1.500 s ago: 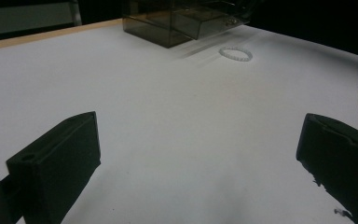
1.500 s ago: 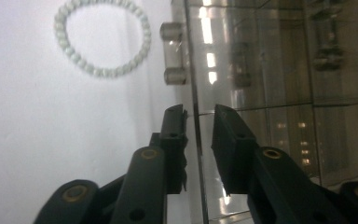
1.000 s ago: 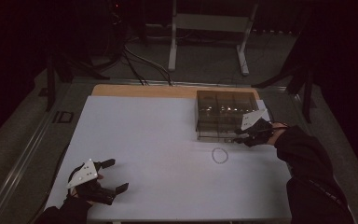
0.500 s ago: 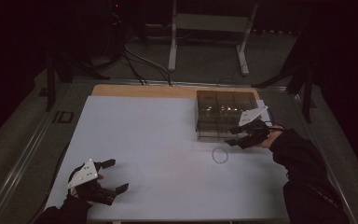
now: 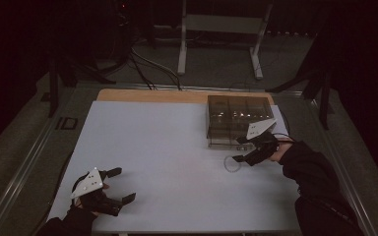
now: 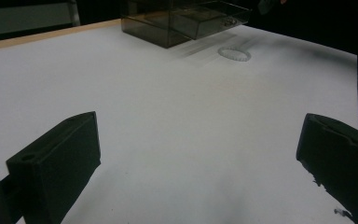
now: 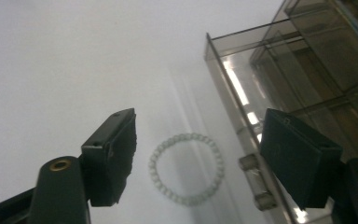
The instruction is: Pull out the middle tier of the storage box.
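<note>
The left gripper (image 5: 113, 187) rests low on the white table (image 5: 167, 147), its jaws spread wide with nothing but bare tabletop between them; the left gripper view places the bead bracelet (image 6: 234, 53) and the smoky clear box (image 6: 182, 21) far beyond its jaw tips. Over at the right gripper (image 5: 241, 150), the jaws have just been opening and stand apart, gripping nothing. The high view gives the bracelet as a faint ring just off the jaw tips; the right gripper view resolves its pale beads (image 7: 186, 169), lying flat on the table between the two jaws, with the box wall and its latch beside the right-hand jaw.
</note>
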`<state>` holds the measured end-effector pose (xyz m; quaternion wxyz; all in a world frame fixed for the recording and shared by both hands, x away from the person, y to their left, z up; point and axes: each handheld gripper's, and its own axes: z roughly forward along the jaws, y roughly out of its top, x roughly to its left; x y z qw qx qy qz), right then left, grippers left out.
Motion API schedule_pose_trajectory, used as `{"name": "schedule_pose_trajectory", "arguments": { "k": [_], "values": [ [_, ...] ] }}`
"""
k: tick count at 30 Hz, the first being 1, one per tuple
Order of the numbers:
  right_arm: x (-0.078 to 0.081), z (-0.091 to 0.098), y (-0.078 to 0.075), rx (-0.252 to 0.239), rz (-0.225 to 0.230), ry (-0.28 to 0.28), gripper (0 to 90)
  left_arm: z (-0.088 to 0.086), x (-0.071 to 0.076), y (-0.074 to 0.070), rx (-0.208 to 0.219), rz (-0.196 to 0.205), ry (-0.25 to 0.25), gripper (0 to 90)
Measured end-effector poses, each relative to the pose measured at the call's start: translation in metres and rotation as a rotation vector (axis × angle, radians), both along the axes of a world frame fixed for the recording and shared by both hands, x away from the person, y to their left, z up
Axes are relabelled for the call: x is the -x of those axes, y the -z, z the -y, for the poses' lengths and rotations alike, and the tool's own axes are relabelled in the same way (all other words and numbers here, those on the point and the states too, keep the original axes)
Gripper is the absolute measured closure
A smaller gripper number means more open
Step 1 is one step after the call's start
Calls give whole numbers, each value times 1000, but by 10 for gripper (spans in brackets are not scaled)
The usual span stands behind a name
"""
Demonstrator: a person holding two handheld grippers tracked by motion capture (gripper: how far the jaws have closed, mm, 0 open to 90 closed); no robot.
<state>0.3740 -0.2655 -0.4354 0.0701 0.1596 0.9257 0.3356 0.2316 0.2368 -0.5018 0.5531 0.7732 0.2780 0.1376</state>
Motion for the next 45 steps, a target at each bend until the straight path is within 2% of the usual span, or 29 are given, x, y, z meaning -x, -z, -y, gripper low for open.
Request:
{"name": "schedule_pose_trajectory", "arguments": {
  "k": [5,7,8,15,22,26,39,41,45],
  "values": [
    [5,-4,6,-24,-27,4,227,0,0,0,5,-3,-4,11],
    [7,-7,9,-22,-26,38,196,-1,-1,1,7,-5,-4,11],
    [8,-9,11,-27,-43,39,171,-1,-1,1,6,-7,-3,11],
    [19,-20,19,-33,-51,16,169,-3,0,1,13,-2,-5,11],
    [27,-27,23,-65,-53,38,172,-3,-1,2,11,-2,-1,11],
    [33,-30,28,-67,-42,60,182,-2,-1,2,16,-6,1,11],
    [49,-33,43,-101,-63,131,183,-3,-1,1,25,-5,-4,11],
    [53,-34,46,-96,-49,133,180,-3,-1,2,21,-6,-3,11],
    [59,-34,51,-110,-50,148,181,-4,0,1,24,-2,-3,11]
  ]
}}
